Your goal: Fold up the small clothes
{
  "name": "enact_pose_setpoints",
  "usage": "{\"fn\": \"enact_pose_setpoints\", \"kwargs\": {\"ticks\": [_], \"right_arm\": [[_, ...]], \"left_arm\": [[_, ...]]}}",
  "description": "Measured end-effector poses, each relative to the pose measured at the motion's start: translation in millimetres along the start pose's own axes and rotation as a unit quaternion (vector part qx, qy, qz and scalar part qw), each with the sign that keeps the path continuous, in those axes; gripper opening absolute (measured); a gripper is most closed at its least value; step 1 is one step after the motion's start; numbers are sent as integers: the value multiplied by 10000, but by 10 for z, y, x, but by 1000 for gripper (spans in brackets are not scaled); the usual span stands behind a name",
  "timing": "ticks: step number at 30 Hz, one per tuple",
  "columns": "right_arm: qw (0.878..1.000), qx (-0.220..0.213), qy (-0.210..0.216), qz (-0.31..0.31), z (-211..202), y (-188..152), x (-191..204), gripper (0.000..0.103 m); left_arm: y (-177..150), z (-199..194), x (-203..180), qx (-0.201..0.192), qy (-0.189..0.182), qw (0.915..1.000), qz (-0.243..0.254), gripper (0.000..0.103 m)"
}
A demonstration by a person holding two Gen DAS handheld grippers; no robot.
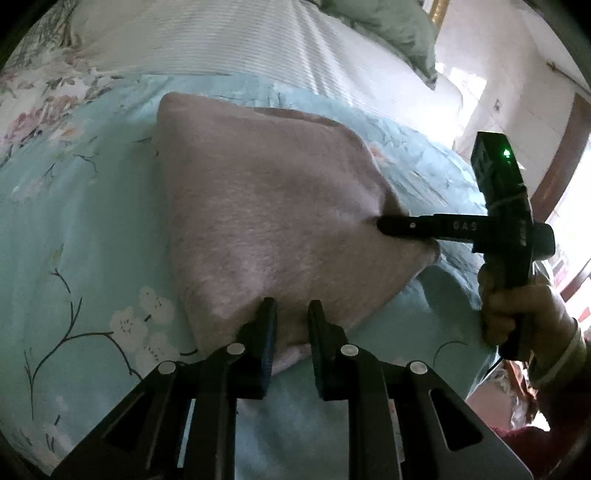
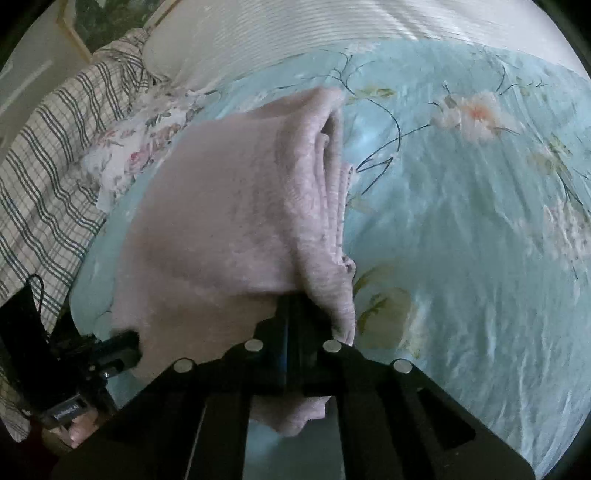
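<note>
A pale pink knitted garment (image 1: 266,221) lies folded on a light blue floral bedspread (image 1: 74,229). My left gripper (image 1: 291,314) is at the garment's near edge, its jaws a little apart with cloth between them. My right gripper (image 2: 291,306) is shut on the garment's (image 2: 221,229) edge and lifts a fold. It also shows in the left wrist view (image 1: 384,224), clamped on the garment's right side. The left gripper shows at the lower left of the right wrist view (image 2: 122,343).
A white ribbed pillow (image 1: 207,37) and a grey-green cushion (image 1: 391,26) lie at the head of the bed. A checked cloth (image 2: 51,155) lies at the left in the right wrist view. The bedspread (image 2: 461,221) is bare to the right.
</note>
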State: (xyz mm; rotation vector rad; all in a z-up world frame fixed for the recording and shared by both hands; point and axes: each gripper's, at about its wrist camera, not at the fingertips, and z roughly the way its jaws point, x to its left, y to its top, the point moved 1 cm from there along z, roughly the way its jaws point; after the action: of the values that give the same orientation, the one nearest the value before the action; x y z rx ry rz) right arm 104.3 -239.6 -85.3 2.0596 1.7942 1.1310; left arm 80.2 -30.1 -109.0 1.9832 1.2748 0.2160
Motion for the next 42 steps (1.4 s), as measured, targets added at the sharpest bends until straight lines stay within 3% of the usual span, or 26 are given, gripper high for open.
{"fn": "enact_pose_setpoints", "kwargs": {"ticks": [4, 8, 10, 12, 15, 21, 24, 26, 29, 31, 39, 42], "right_arm": [[10000, -36, -54, -70, -29, -13, 31, 3], [9990, -235, 240, -311, -313, -130, 191, 7], [9987, -84, 142, -477, -335, -235, 225, 7], [9987, 253, -122, -433, -212, -322, 150, 7], [9995, 297, 135, -31, -207, -296, 39, 7], [9983, -412, 387, -135, -398, 181, 217, 7], [9977, -568, 297, -225, -224, 484, 244, 7], [9985, -548, -36, -75, -12, 612, 142, 7], [9984, -379, -258, 335, 271, 631, -119, 6], [9976, -483, -115, 490, 250, 604, -204, 6], [9961, -715, 163, 492, -191, 464, -108, 7], [9959, -753, 332, 385, -375, 332, 11, 8]], "left_arm": [[-28, 8, -77, -34, 161, 9998, 83, 17], [-42, -160, -129, -83, 354, 9991, 228, 22], [-59, -199, -159, -133, 351, 9987, 346, 31], [-114, -155, -161, -71, 398, 9982, 440, 33], [-147, -141, -194, -36, 499, 9975, 495, 32], [-189, -142, -153, -25, 404, 9983, 411, 35], [-186, -143, -146, -36, 373, 9986, 379, 37], [-184, -145, -144, -33, 360, 9985, 402, 36], [-192, -149, -105, -48, 257, 9992, 305, 36], [-190, -148, -91, -51, 208, 9995, 222, 36], [-78, -270, -108, -31, 123, 9999, 39, 39], [-56, -360, -106, -107, 213, 9997, -91, 44]]}}
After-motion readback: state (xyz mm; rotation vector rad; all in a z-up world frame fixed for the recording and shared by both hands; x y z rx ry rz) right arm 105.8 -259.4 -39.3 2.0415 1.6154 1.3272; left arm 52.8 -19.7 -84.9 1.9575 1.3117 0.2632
